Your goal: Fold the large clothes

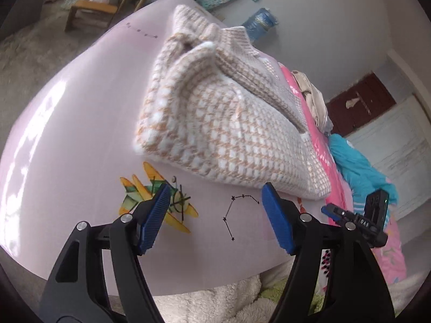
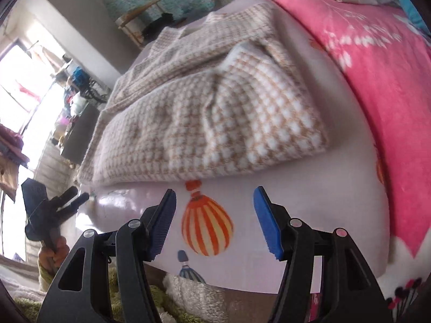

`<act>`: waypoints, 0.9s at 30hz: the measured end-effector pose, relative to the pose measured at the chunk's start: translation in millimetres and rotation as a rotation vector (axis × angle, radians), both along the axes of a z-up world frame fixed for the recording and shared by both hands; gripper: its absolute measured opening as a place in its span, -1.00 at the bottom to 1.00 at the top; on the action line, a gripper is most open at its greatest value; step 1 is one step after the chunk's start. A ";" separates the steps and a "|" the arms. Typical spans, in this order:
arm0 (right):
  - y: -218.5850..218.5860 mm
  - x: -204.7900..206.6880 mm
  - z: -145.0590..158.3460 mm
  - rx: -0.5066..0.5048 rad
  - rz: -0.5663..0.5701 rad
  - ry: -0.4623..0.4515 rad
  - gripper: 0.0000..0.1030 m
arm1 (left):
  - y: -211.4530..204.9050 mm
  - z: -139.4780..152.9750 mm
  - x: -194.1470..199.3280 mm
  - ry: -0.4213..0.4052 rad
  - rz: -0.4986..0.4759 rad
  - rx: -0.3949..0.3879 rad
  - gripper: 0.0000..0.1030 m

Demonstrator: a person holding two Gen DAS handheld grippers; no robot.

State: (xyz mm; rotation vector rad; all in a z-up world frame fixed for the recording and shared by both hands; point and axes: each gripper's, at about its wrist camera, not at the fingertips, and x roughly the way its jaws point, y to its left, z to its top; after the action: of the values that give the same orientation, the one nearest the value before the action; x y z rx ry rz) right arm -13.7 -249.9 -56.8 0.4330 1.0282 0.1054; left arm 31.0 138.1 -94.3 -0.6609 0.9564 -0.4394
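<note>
A beige-and-white checked knit sweater (image 1: 215,123) lies folded in a thick bundle on the pale lilac sheet (image 1: 80,134). My left gripper (image 1: 215,191) is open just short of the sweater's near edge, above the printed airplane and star pattern, with nothing between its blue pads (image 1: 153,220). In the right wrist view the same sweater (image 2: 215,113) fills the middle. My right gripper (image 2: 215,195) is open over the printed orange balloon, a little short of the fold, holding nothing. Each gripper shows in the other's view: the right gripper (image 1: 358,218) and the left gripper (image 2: 54,207).
A pink floral quilt (image 2: 377,67) runs along one side of the sweater, with a teal garment (image 1: 358,169) and a crumpled cloth on it. A wooden stool (image 1: 91,8) stands beyond the sheet's far end. Fluffy white fabric (image 1: 229,301) lies under the sheet's near edge.
</note>
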 end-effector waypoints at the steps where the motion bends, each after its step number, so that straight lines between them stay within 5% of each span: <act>1: -6.1 -0.5 -2.2 -0.014 -0.046 0.003 0.14 | 4.5 -7.2 3.7 0.013 0.033 -0.054 0.30; 3: -18.5 2.2 -6.6 -0.036 -0.145 0.005 0.14 | 10.8 -14.0 10.5 0.013 0.083 -0.140 0.29; 8: -38.7 16.6 -23.0 0.073 -0.300 -0.072 0.14 | 4.2 -11.3 29.4 -0.017 0.160 -0.111 0.06; 11: -30.9 31.9 -24.1 0.019 -0.317 -0.120 0.14 | -3.3 -7.8 38.0 -0.051 0.185 -0.023 -0.18; 15: -11.3 50.7 -19.3 -0.124 -0.286 -0.133 -0.61 | -24.5 10.0 44.2 -0.105 0.161 0.251 -0.69; 17: -5.5 50.3 -5.4 -0.167 -0.270 -0.161 -0.69 | -31.5 28.3 36.4 -0.173 0.150 0.331 -0.80; 21: 1.5 36.4 29.7 -0.247 -0.229 -0.234 -0.79 | -31.5 63.4 14.5 -0.251 0.125 0.361 -0.84; 27: -1.7 0.5 60.6 -0.255 -0.175 -0.268 -0.83 | -18.9 81.9 -17.3 -0.221 0.071 0.328 -0.85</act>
State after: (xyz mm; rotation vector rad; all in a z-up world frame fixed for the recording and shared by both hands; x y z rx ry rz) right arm -13.2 -251.5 3.8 0.2655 0.7246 -0.1218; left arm 13.8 119.2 -12.3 -0.3396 0.7699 -0.2767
